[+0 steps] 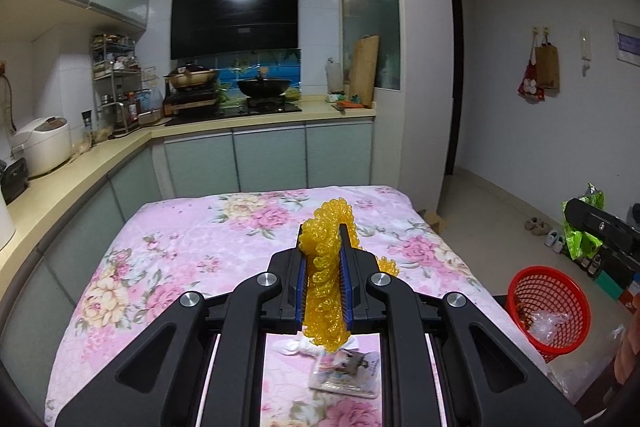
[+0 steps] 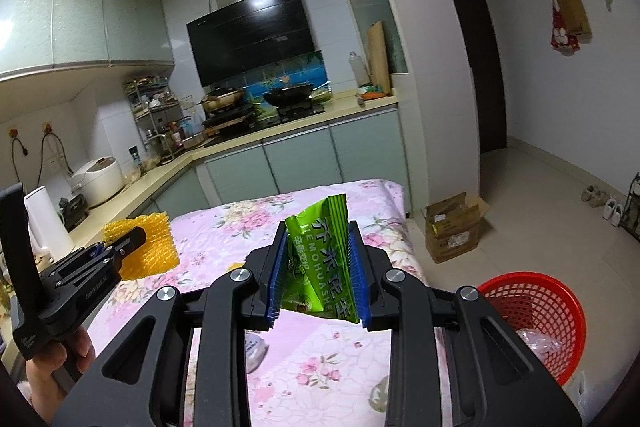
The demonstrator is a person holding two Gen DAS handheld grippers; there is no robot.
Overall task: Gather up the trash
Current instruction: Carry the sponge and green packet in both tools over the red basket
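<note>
Left hand-held gripper (image 1: 322, 251) clamps yellow bubble wrap (image 1: 326, 279); right hand-held gripper (image 2: 318, 267) clamps green snack packet (image 2: 322, 259) above floral table (image 1: 180, 247).

Yellow bubble wrap (image 1: 326, 267), green snack bag (image 2: 326, 263) — both held aloft.

We see both views lit by soft, slightly dim indoor light from above, brightest on the white wall tiles (image 1: 52, 75) over the counter, with pale sheen on the black range hood (image 1: 235, 17). The fisheye lenses bend the upper cabinets (image 2: 80, 23) and walls and leave dark corners. Distant objects look soft, and the floral tablecloth (image 1: 168, 259) shows only faint shadow
</note>
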